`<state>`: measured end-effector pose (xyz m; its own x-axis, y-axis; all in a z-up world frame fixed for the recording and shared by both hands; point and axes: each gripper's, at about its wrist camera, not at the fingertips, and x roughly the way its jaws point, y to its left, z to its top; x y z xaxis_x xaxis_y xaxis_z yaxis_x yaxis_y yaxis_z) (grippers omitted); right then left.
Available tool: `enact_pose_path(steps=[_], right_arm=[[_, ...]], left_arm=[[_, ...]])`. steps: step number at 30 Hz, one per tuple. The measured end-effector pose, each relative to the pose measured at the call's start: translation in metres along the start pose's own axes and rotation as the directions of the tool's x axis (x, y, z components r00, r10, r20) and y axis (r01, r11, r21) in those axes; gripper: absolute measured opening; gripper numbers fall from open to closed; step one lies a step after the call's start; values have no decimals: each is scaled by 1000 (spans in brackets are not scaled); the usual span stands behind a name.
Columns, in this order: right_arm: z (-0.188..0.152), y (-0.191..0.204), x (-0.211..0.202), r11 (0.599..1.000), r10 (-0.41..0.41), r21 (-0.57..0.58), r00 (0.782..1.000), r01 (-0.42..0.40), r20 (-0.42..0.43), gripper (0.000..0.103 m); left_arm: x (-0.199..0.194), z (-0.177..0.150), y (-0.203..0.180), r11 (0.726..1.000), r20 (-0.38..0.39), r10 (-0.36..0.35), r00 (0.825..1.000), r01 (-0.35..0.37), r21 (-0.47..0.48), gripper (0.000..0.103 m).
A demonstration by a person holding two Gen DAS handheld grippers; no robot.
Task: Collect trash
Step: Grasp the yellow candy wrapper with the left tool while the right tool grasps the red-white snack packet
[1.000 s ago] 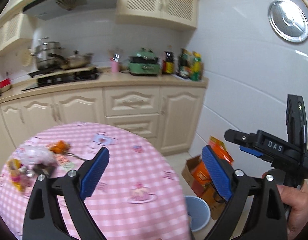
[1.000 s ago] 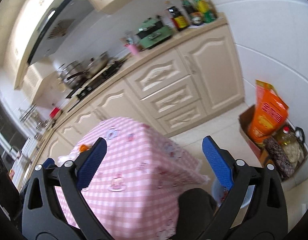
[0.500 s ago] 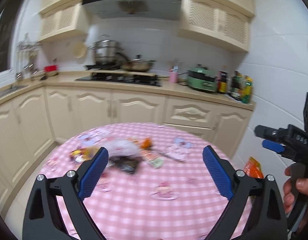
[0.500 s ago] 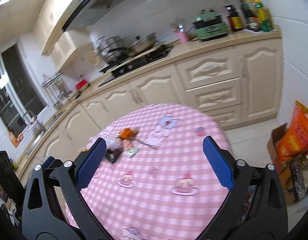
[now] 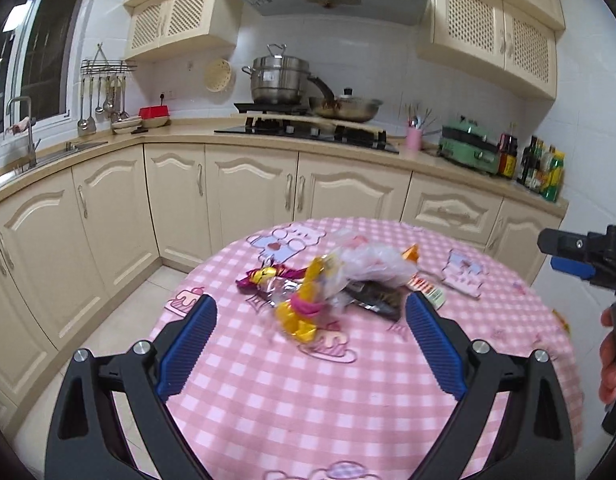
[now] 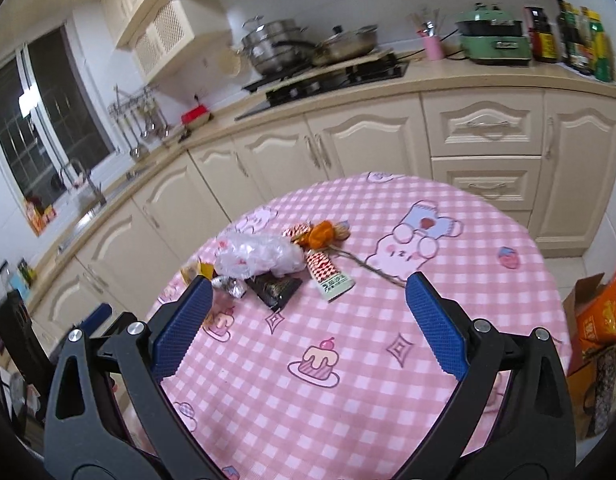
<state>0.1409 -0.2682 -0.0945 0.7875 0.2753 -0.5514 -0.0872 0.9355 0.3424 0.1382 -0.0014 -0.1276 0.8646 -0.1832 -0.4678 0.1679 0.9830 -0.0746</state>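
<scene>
A heap of trash lies on the round table with the pink checked cloth (image 5: 347, 400) (image 6: 347, 400). It holds a crumpled clear plastic bag (image 5: 371, 260) (image 6: 256, 258), a yellow and pink wrapper (image 5: 304, 308), a purple wrapper (image 5: 260, 276), a dark packet (image 5: 377, 296) (image 6: 276, 288), a red-white packet (image 6: 327, 274) and an orange wrapper (image 6: 319, 234). My left gripper (image 5: 309, 348) is open and empty, just short of the heap. My right gripper (image 6: 308, 326) is open and empty, above the table, nearer than the heap. It also shows at the right edge of the left wrist view (image 5: 579, 256).
Cream kitchen cabinets (image 5: 248, 196) curve behind the table, with a hob, pots (image 5: 278, 80), a green appliance (image 5: 467, 148) and bottles on the counter. A cardboard box with orange bags (image 6: 603, 312) stands on the floor at the right.
Both views have swung left and down from the right wall and floor to the table. The trash heap now lies centred between each gripper's fingers and looks closer.
</scene>
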Motion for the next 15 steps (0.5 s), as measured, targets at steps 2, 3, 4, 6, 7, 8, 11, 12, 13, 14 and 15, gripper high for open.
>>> enact_pose_path(steps=[2,3,4,6,7,8,11,12,13,14,15], right_arm=[[-3,2,14,1000,-9,-11,999,9,-33,95],[-5,3,23,1000,-15,-23,998,14,-55,95],[-6,4,31,999,-16,-33,997,13,-71,95],[-9,2,47,999,-19,-48,995,14,-103,95],[-10,2,54,998,-16,-56,993,9,-120,95],[-11,1,61,998,-12,-58,991,4,-133,95],[-13,-4,82,997,-11,-77,985,-3,-174,95],[-13,-4,91,996,-17,-94,983,0,-185,95],[-13,-5,100,994,-18,-108,980,-3,-199,95],[-13,-7,112,993,-25,-120,975,-1,-219,92],[-13,-9,121,992,-35,-126,971,5,-235,85]], left_arm=[[16,-1,4,1000,-34,6,999,-6,22,93],[21,-1,4,1000,-45,7,999,-5,30,93],[29,0,5,999,-52,2,999,0,42,93],[44,2,4,998,-77,17,997,-12,62,93],[54,3,4,997,-91,27,995,-20,73,93],[64,4,5,996,-107,39,993,-31,79,93],[90,3,6,995,-174,61,983,-46,89,93],[96,3,8,996,-197,57,979,-42,79,93],[98,5,10,997,-196,42,980,-30,67,93],[98,7,10,997,-185,47,982,-35,69,93],[99,9,9,996,-181,56,982,-43,74,93]])
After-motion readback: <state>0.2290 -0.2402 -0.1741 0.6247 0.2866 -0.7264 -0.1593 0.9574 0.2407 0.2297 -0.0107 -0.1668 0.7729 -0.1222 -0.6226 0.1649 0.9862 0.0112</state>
